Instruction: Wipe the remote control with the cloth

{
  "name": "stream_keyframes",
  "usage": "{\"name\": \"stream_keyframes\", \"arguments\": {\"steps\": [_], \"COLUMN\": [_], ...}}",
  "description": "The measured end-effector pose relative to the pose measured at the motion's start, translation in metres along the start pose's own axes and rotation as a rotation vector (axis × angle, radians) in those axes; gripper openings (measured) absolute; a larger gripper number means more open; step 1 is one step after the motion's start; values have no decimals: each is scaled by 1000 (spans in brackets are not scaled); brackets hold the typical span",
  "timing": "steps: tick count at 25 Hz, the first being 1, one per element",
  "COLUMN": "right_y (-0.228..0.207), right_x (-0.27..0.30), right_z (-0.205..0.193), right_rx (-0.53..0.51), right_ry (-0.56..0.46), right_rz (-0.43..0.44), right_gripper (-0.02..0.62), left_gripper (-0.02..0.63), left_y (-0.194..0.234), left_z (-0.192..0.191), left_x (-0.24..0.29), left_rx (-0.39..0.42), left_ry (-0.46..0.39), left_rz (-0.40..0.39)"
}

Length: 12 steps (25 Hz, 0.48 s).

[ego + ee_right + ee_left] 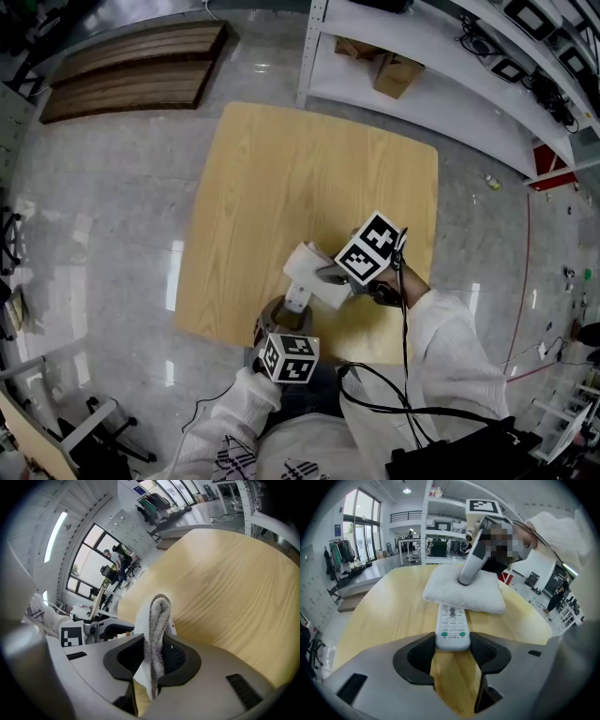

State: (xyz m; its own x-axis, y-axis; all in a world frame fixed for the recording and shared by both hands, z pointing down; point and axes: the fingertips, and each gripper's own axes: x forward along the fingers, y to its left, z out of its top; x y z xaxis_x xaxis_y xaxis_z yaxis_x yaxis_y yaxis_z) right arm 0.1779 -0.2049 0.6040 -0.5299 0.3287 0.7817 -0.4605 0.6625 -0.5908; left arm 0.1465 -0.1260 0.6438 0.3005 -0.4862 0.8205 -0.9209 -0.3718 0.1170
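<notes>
Pale wood-grain laminate covers the table (281, 169), a square top with rounded corners on a glossy grey floor (112, 234), with white metal shelving (422, 75) beyond it.

The remote control (452, 627) lies near the table's front edge, a slim white plastic bar with rows of small rubbery buttons, two of them green. The left gripper (453, 644) has its ribbed black pads pressed against both long sides of the remote's near end.

The cloth (464, 590), a thick white terry towel folded into a soft pad, lies over the far half of the remote. The right gripper (154, 656) is clamped on a bunched fold of it, and the pile is squeezed thin between the pads.

The remote looks light and rigid, with a smooth shell that could slip or twist under sideways rubbing. Gripping across its narrow end, as it is now, seems sound, since that leaves most of the button face free.

The cloth is limp and compressible. It will drape and drag rather than push, so a pinch well into the fold should give the firmest wipe.
</notes>
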Motion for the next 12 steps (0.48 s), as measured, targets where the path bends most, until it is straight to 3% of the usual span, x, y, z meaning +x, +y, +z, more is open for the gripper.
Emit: {"name": "stream_keyframes", "arguments": {"steps": [12], "right_y": [-46], "right_x": [-34], "right_z": [9], "right_rx": [90], "right_ry": [-140], "right_rz": [-155], "right_gripper": [91], "left_gripper": [233], "left_y": [1], "left_z": [0], "left_x": [1], "left_rx": [-3], "left_ry": [1], "left_rz": [4]}}
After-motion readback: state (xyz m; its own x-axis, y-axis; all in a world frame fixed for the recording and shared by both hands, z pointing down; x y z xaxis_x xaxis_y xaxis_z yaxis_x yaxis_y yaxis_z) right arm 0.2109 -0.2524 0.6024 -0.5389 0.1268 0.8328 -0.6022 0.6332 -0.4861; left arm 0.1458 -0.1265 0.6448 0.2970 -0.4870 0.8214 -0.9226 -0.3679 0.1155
